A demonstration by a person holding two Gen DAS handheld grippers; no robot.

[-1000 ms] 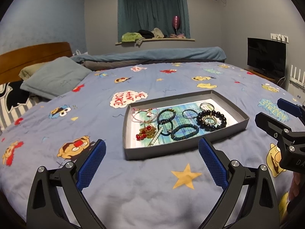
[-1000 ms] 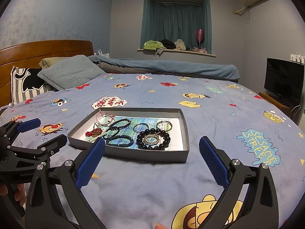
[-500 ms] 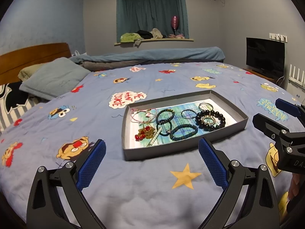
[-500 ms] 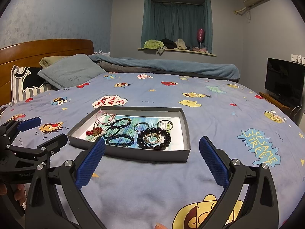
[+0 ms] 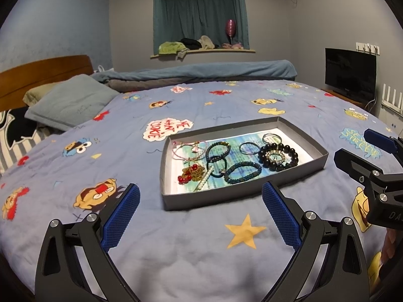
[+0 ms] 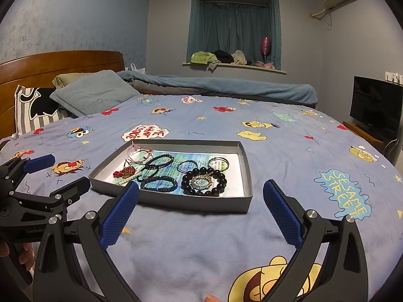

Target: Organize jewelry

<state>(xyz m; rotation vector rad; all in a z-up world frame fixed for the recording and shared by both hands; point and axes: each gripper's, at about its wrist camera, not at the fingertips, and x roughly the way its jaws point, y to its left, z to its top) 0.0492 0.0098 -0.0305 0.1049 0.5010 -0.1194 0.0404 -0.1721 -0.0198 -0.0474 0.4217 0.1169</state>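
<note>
A shallow grey tray (image 5: 216, 202) (image 6: 173, 202) rests on the bed, with several pieces of jewelry in it. Inside lie a black bead bracelet (image 5: 278, 157) (image 6: 204, 181), dark blue beaded bracelets (image 5: 243, 173) (image 6: 158, 183), thin metal bangles (image 5: 248, 148) (image 6: 217, 162), a gold and red charm piece (image 5: 191, 173) (image 6: 124, 171) and a pink cord bracelet (image 5: 189, 149). My left gripper (image 5: 200, 216) (image 6: 54, 168) hovers open just before the tray's near left side. On the near right side, my right gripper (image 6: 200, 211) (image 5: 357, 146) is open too, with nothing between the fingers.
The bed is covered by a blue cartoon-print sheet (image 5: 176, 246). Pillows (image 5: 68, 100) and a wooden headboard (image 6: 60, 65) lie to the left, a rolled blanket (image 6: 226, 88) at the back. A TV (image 5: 350, 71) stands at the right. A hand (image 6: 22, 256) holds the left gripper's handle.
Both views have shifted very slightly toward the tray. Both grippers stay open and the jewelry has not moved.
</note>
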